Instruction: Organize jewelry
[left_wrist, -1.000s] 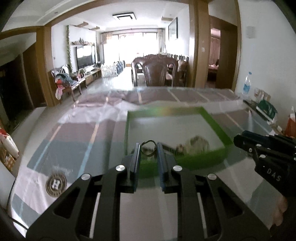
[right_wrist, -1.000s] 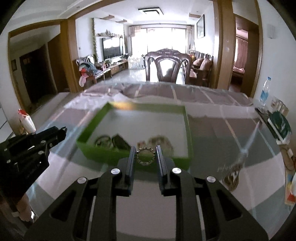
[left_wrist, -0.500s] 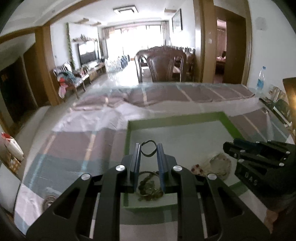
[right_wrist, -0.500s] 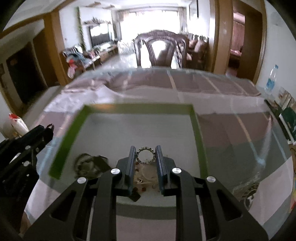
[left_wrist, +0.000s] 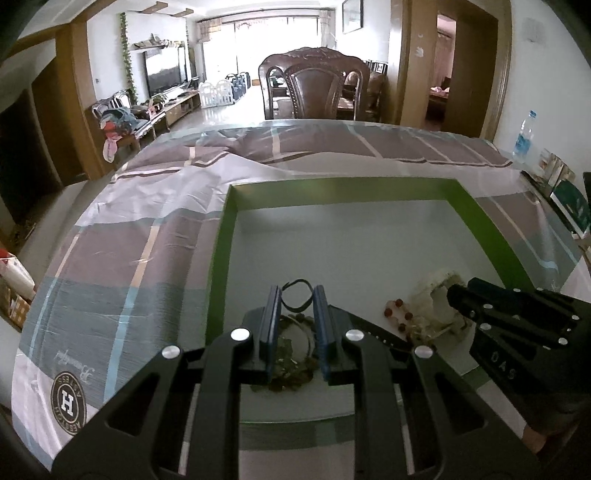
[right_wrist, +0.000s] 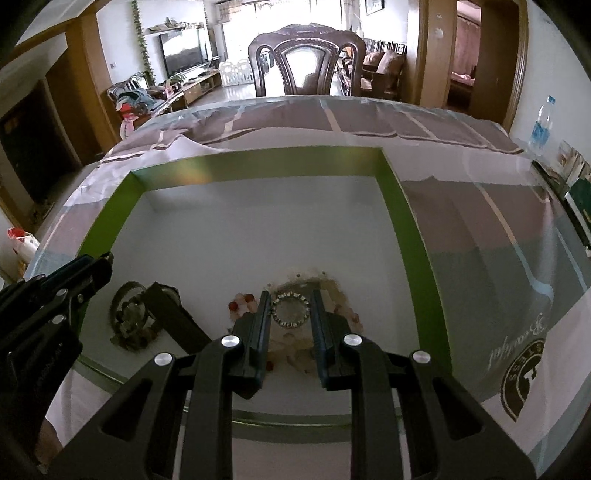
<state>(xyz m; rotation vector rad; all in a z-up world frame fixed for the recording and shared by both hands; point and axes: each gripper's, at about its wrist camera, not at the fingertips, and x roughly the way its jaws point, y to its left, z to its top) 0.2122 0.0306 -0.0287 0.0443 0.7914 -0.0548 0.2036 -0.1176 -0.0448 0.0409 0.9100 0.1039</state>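
Grey cloth with round "H" crest; "DAS" on right tool.

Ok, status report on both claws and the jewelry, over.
Left claw shut on black loop. Right claw shut on beaded ring. Both over green tray, above jewelry piles. Nothing in the way.

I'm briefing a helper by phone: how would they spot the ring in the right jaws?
Find the green-walled box on the striped cloth. Over its near end, above the beaded heap, the right gripper pinches a studded silver ring, unlike the left's thin black loop.
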